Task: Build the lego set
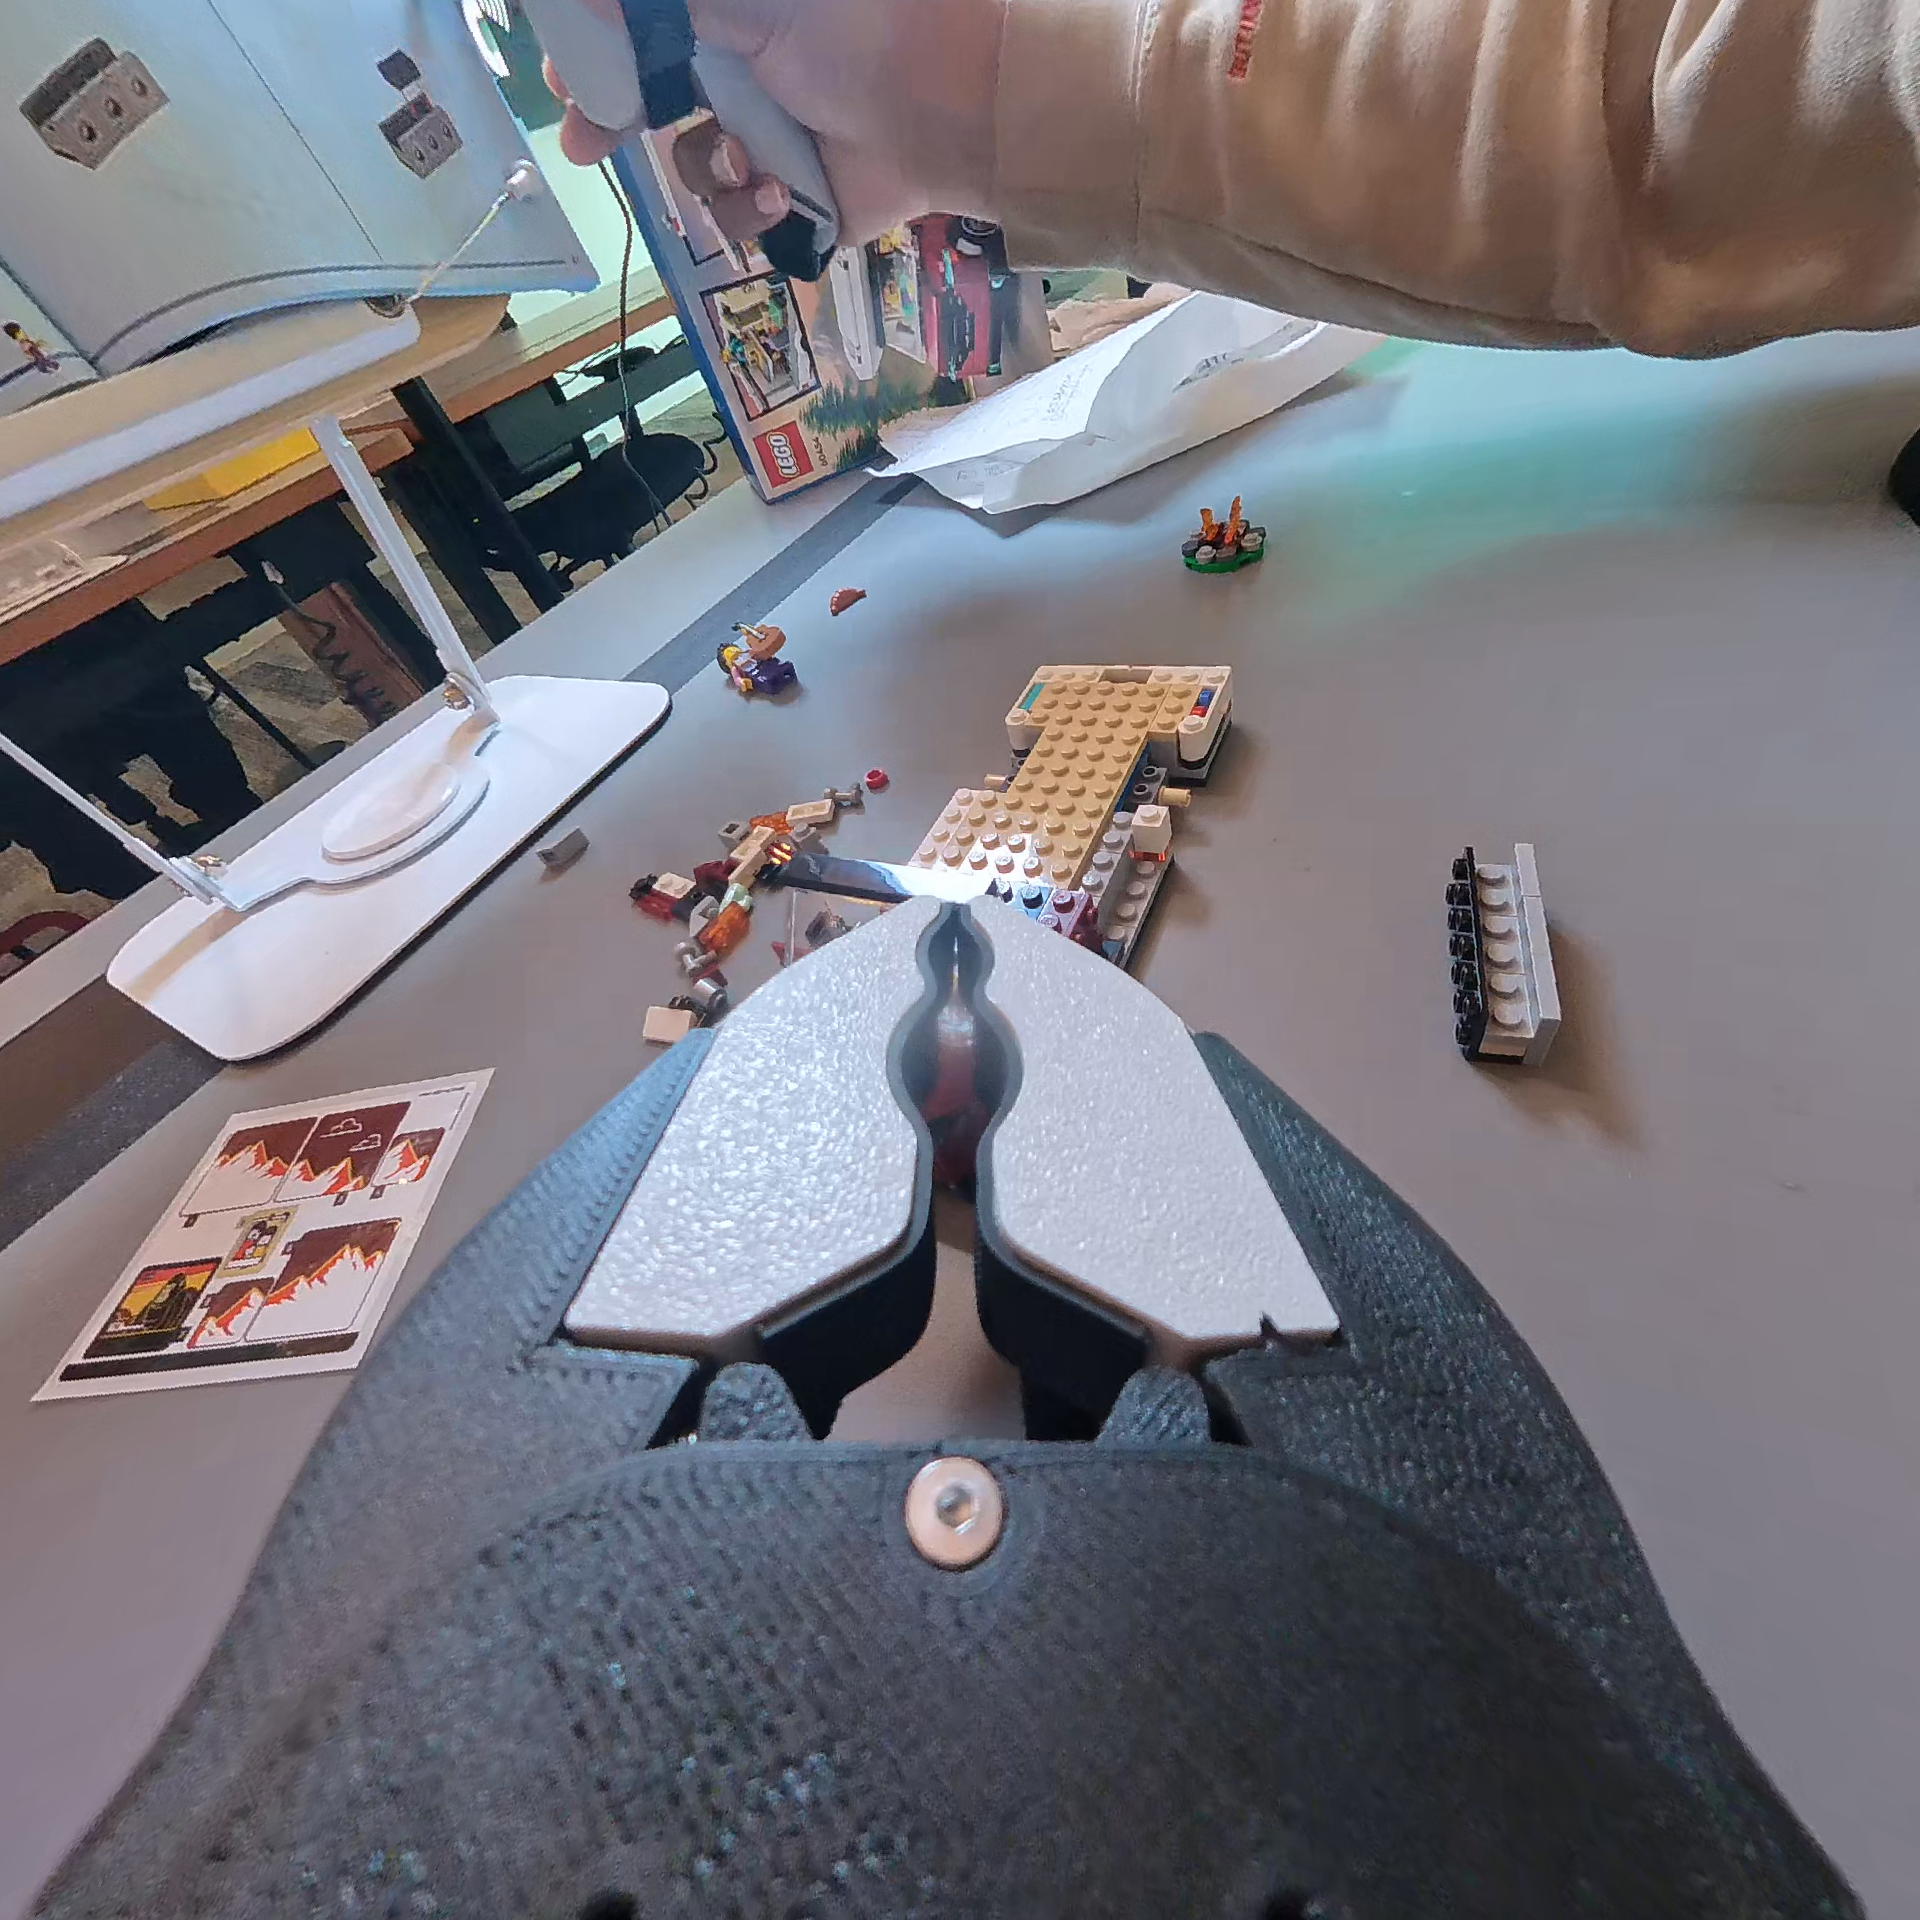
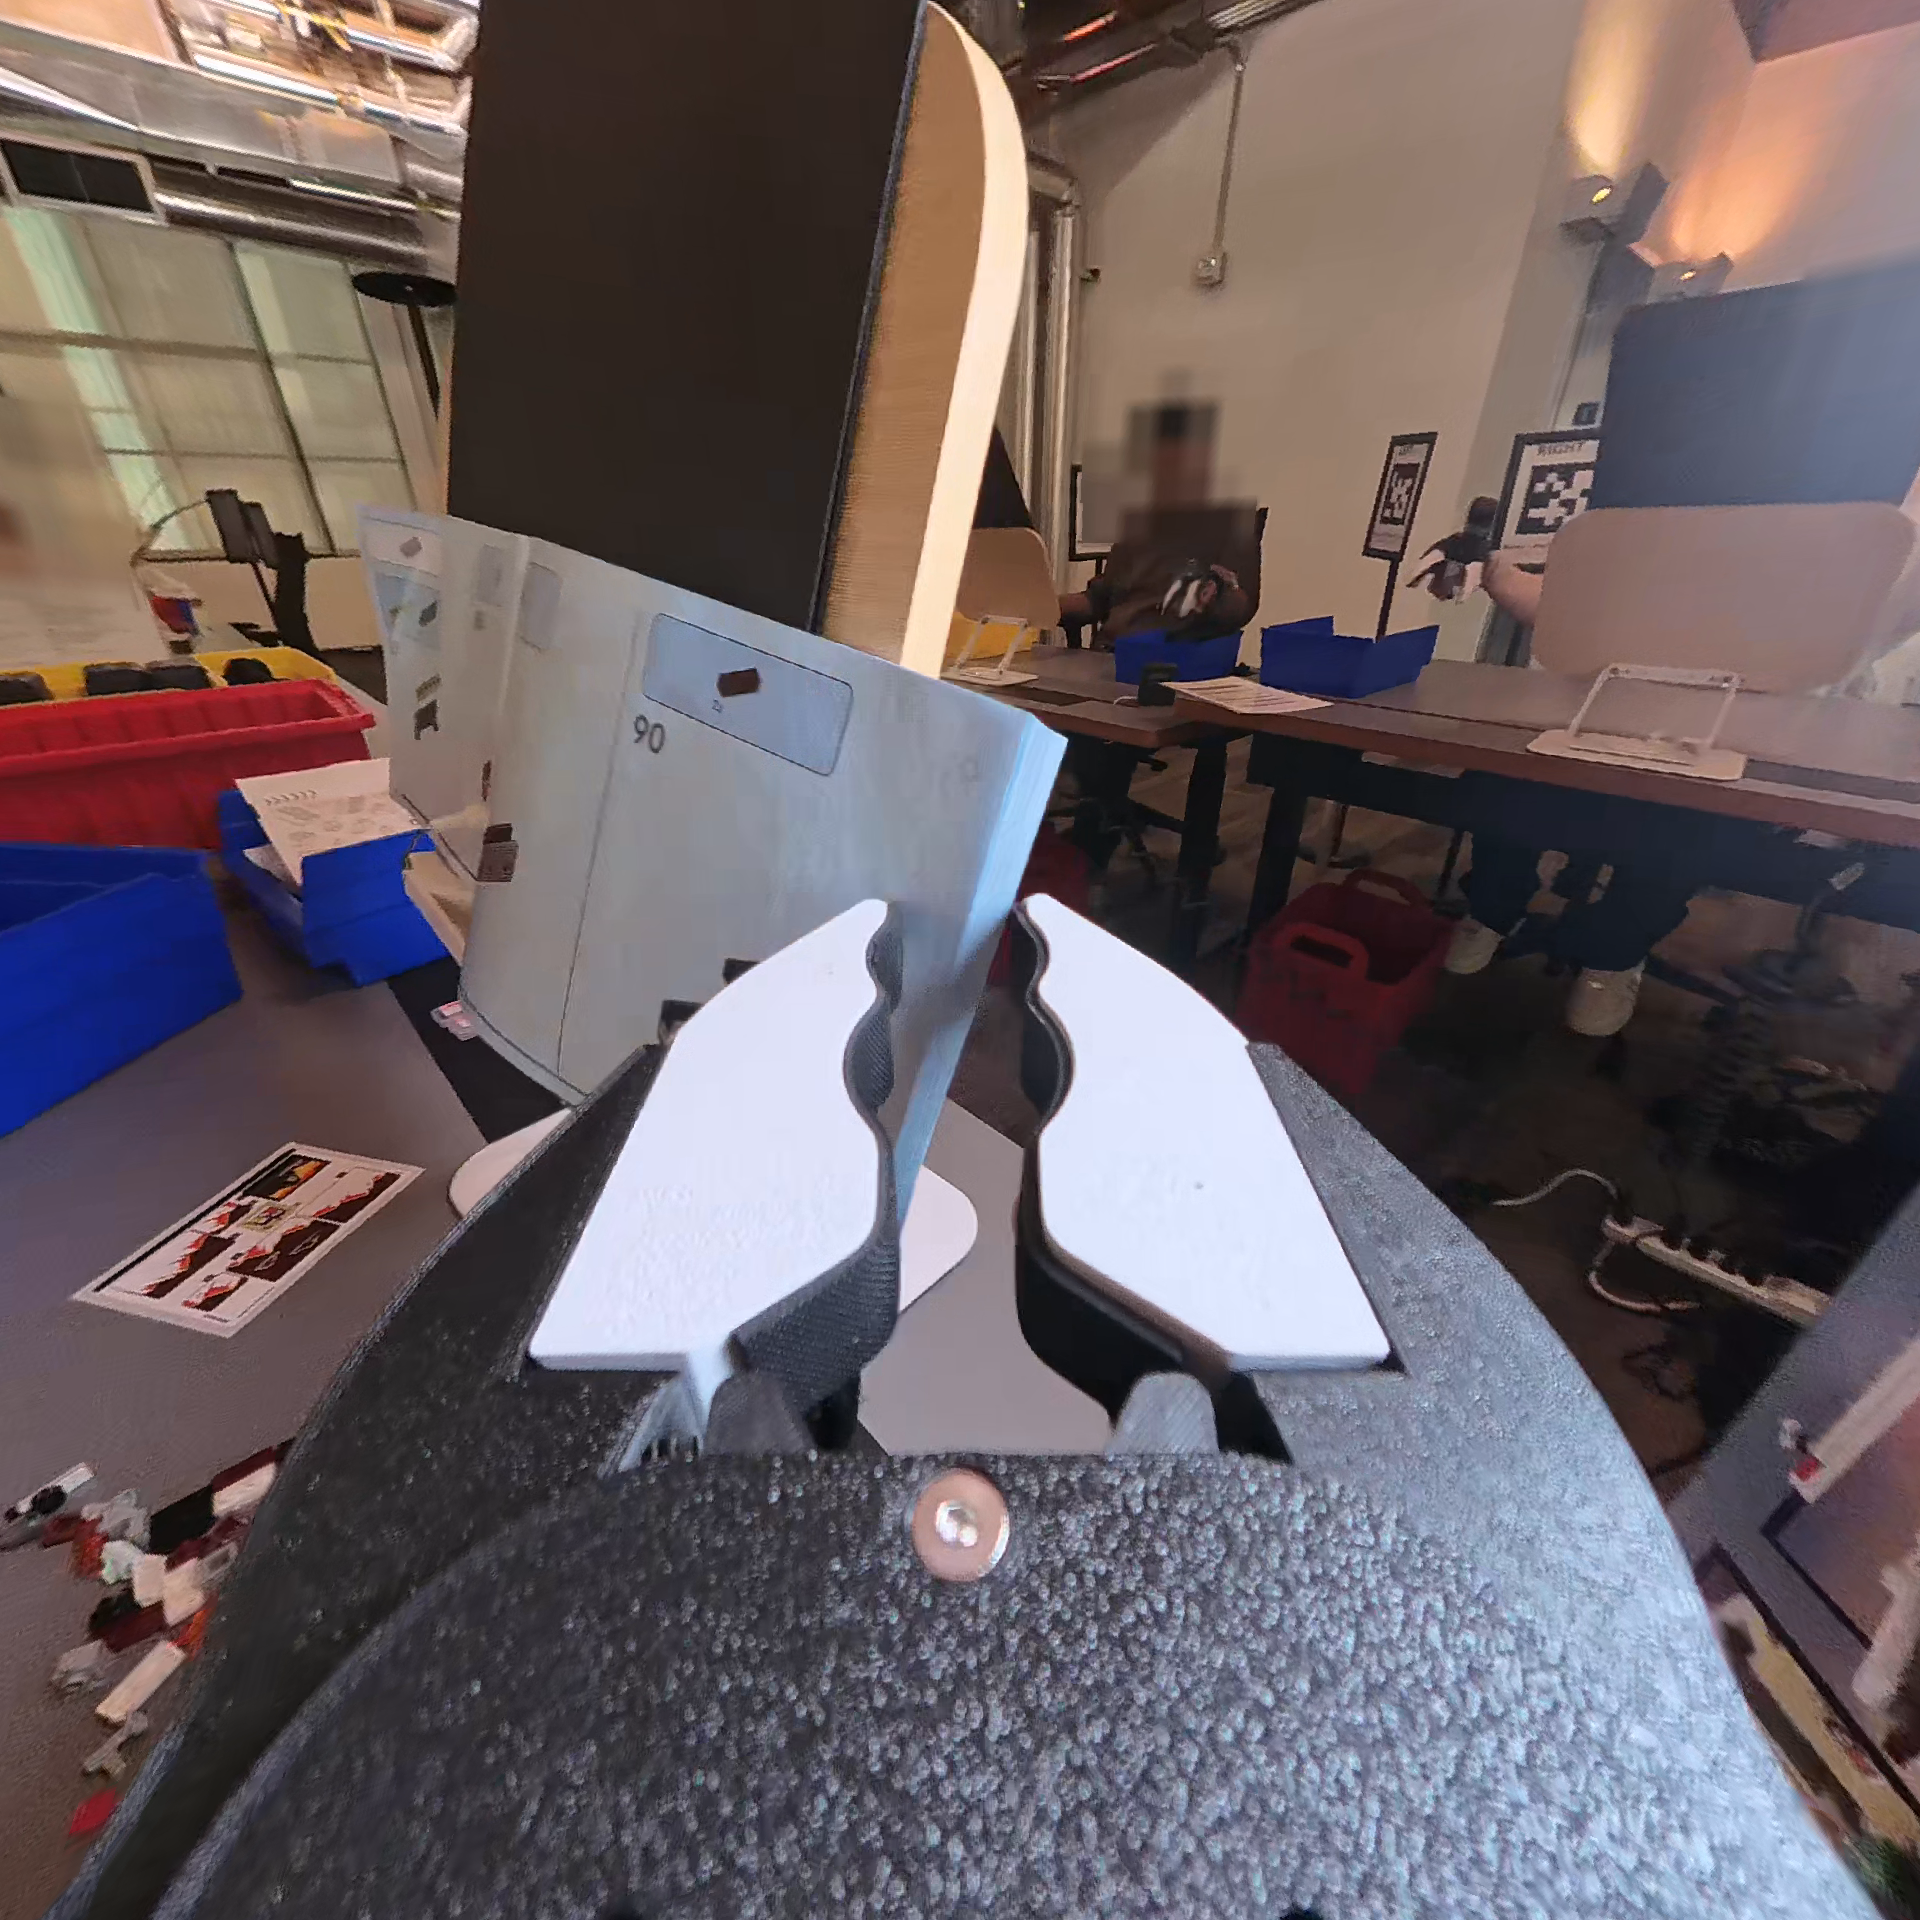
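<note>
The instruction booklet (image 2: 727, 831) stood propped on a white stand (image 1: 395, 831) at the grey table's (image 1: 1455, 1351) edge, its right-hand page edge lying between the fingers of the right gripper (image 2: 956, 914), which were parted, with a visible gap to the right pad; whether the left pad touched the paper could not be told. The left gripper (image 1: 954, 914) hovered low over the table with its fingertips pressed together on nothing visible, just before a tan brick build (image 1: 1091, 790) and beside scattered loose pieces (image 1: 727, 883). A sticker sheet (image 1: 270, 1236) lay to the left, a small black-and-grey brick assembly (image 1: 1501, 956) to the right.
</note>
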